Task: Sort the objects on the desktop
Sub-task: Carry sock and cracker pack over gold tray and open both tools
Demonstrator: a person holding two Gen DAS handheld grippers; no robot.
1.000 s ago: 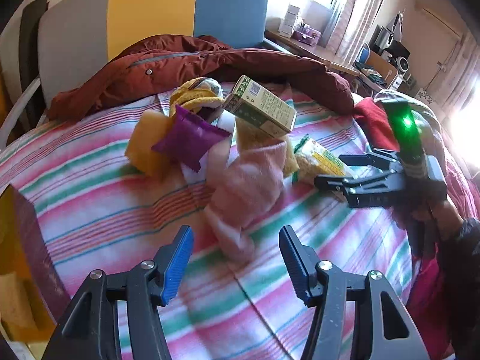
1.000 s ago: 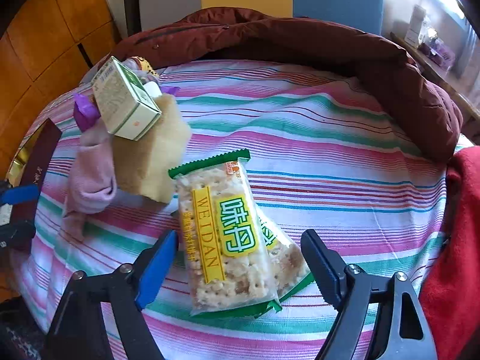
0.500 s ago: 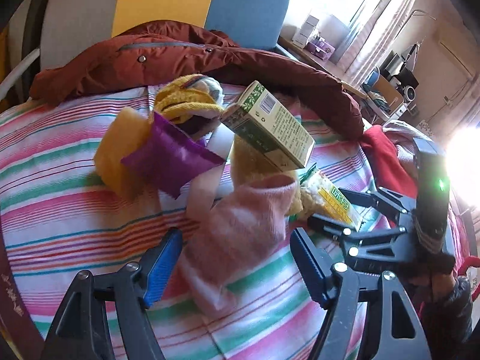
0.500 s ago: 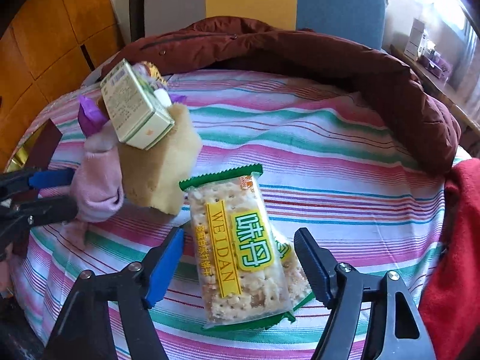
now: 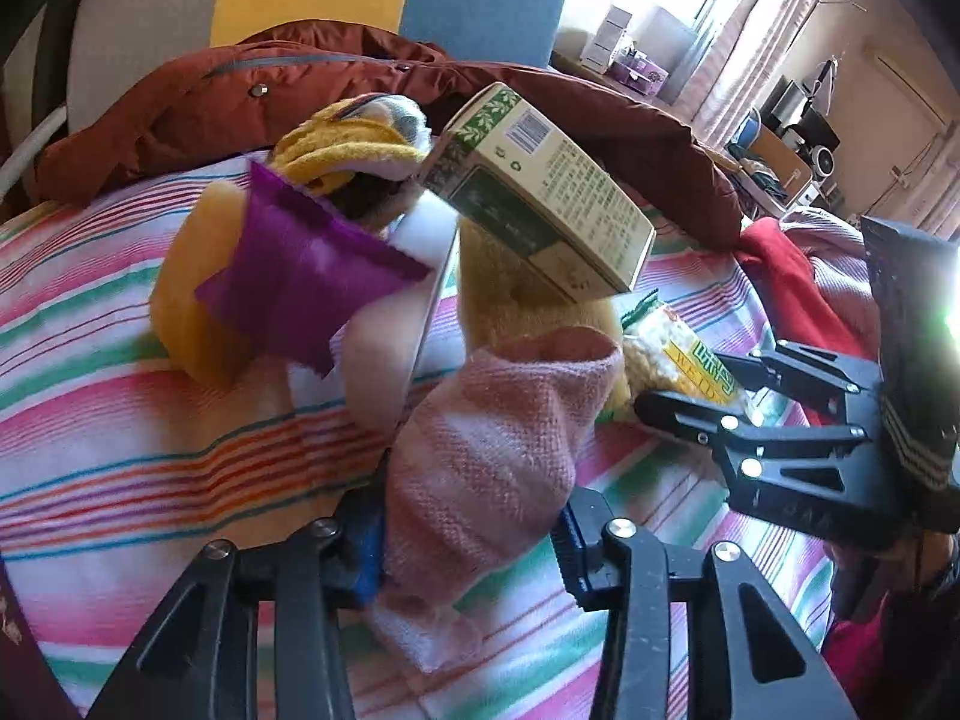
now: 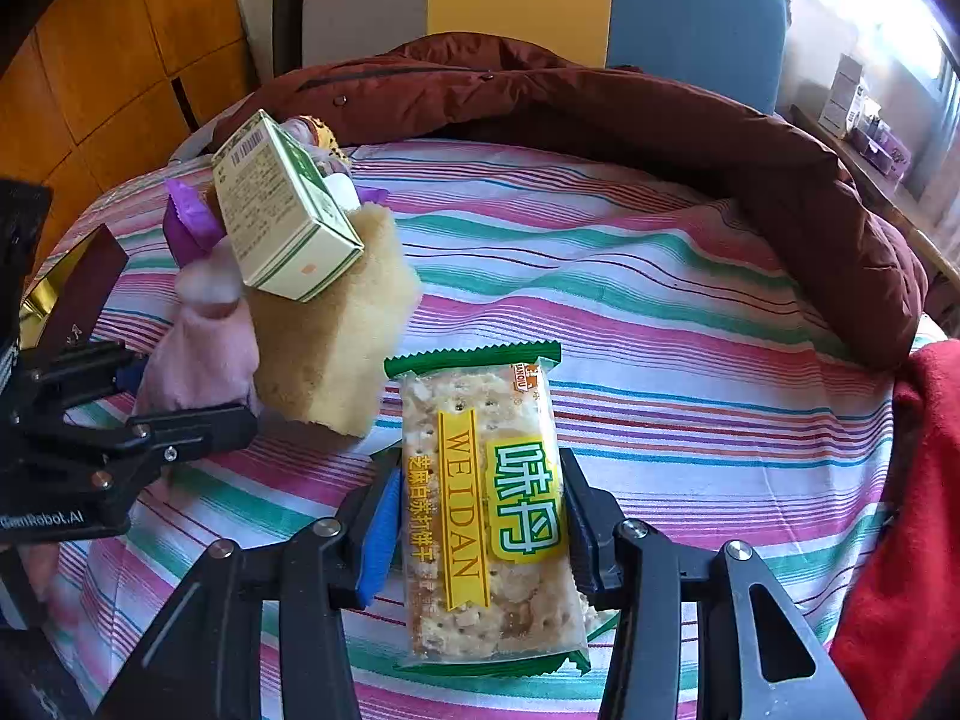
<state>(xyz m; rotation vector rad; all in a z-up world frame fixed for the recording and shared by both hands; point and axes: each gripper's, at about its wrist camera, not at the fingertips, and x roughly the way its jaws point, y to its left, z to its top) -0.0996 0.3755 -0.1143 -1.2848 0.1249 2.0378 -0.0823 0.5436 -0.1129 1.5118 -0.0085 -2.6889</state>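
Note:
A pile of objects lies on the striped cloth (image 5: 120, 420): a pink sock (image 5: 492, 456), a green and cream box (image 5: 540, 204), a purple packet (image 5: 300, 282), yellow sponges (image 5: 192, 300) and a yellow sock (image 5: 342, 144). My left gripper (image 5: 474, 546) is shut on the pink sock. It also shows in the right wrist view (image 6: 198, 354). My right gripper (image 6: 480, 534) is shut on the top cracker packet (image 6: 486, 498), which lies over a second packet. The right gripper also shows in the left wrist view (image 5: 690, 390).
A dark red jacket (image 6: 600, 120) lies along the far side of the cloth. A red cloth (image 6: 900, 510) lies at the right edge. A dark red box (image 6: 78, 294) stands at the left edge. A sponge (image 6: 336, 324) carries the leaning box (image 6: 276, 210).
Both grippers have moved forward and closed. The left one has closed on the pink sock. The right one has closed on the cracker packet.

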